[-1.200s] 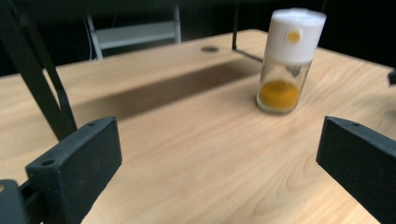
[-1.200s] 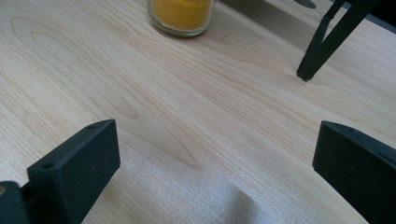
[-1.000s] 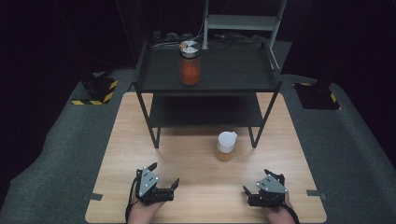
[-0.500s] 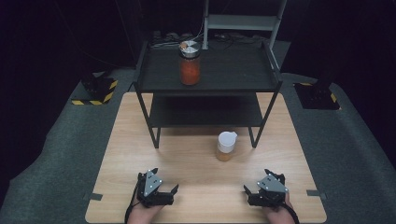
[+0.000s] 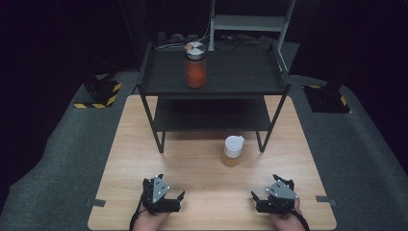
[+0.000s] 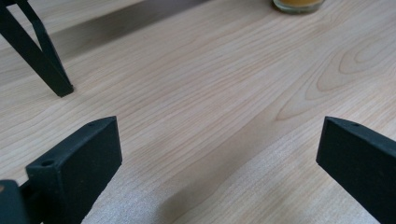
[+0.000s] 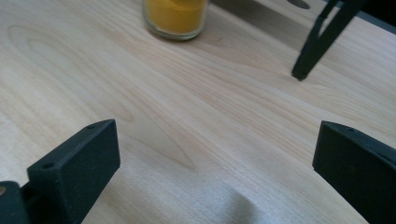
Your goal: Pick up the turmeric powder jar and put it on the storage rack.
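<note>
My left gripper (image 5: 172,188) rests low on the wooden table (image 5: 192,163) near its front edge, left of centre. Its jaws stand wide open over bare wood (image 6: 219,140). My right gripper (image 5: 263,188) sits at the front right, also open with nothing between its jaws (image 7: 217,140). A small glass jar of yellow-orange powder with a white lid (image 5: 233,150) stands mid-table between and beyond both grippers. Its base appears in the left gripper view (image 6: 299,4) and the right gripper view (image 7: 176,16). A taller jar of red contents with a metal lid (image 5: 195,65) stands on the top shelf.
A black two-level metal rack (image 5: 250,79) occupies the far half of the table. One of its legs (image 6: 46,65) is ahead of the left gripper and another (image 7: 317,42) ahead of the right. Grey carpet surrounds the table, with yellow-black striped bases at the far left (image 5: 98,94).
My left gripper has slid a little toward the table's front edge and turned slightly. The right gripper and both jars have stayed put.
</note>
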The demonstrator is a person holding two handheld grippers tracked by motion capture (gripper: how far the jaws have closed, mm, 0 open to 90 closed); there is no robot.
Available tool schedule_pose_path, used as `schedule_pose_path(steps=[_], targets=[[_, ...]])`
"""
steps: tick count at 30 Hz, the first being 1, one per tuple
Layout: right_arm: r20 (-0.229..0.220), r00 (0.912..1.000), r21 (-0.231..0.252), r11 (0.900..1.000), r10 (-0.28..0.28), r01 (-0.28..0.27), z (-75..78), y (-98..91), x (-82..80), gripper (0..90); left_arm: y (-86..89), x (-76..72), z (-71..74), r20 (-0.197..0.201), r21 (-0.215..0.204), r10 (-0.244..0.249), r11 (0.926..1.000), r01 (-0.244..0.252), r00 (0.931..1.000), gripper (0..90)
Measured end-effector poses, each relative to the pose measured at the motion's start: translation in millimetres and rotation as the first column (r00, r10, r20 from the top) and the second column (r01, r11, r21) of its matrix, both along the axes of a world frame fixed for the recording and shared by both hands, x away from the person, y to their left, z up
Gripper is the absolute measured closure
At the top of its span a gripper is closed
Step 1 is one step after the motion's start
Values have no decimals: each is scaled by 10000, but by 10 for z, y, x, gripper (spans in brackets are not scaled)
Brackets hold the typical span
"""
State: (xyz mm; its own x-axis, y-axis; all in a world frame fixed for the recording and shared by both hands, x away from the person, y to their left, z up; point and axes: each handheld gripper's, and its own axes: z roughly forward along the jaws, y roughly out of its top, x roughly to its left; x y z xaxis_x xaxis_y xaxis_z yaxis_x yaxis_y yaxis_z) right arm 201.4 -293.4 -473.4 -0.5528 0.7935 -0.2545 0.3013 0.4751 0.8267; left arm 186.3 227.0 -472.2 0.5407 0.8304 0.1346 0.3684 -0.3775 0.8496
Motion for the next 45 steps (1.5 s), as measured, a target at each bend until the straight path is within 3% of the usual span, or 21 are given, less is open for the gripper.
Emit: schedule_pose_path(steps=[5,14,24,30,39,42,45], targets=[[-15,10000,-199,9998,94,-95,7,20,6,0,15,22,8,-107,-51,-90,9999,89,9999,8],[126,9999,-45,9999,110,-109,-13,-4,-20,0,3,30,18,-146,77,-175,9998,176,9997,8],[199,9997,614,9980,110,-122,-34,-35,-45,7,2,2,12,-75,114,-212,9997,213,9997,9],[618,9980,993,9949,92,-153,-6,-19,-56,5,8,-8,10,-61,123,-245,9996,246,9997,9],[976,9942,1201,9911,459,-576,87,49,49,0,12,0,14,-89,140,-307,9994,308,9995,9],[1131,9921,1052,9923,536,-656,136,109,82,0,-3,1,17,-84,249,-363,9990,365,9993,9],[1046,9930,1128,9914,541,-658,176,148,138,0,-16,1,21,-59,372,-410,9985,412,9991,9]])
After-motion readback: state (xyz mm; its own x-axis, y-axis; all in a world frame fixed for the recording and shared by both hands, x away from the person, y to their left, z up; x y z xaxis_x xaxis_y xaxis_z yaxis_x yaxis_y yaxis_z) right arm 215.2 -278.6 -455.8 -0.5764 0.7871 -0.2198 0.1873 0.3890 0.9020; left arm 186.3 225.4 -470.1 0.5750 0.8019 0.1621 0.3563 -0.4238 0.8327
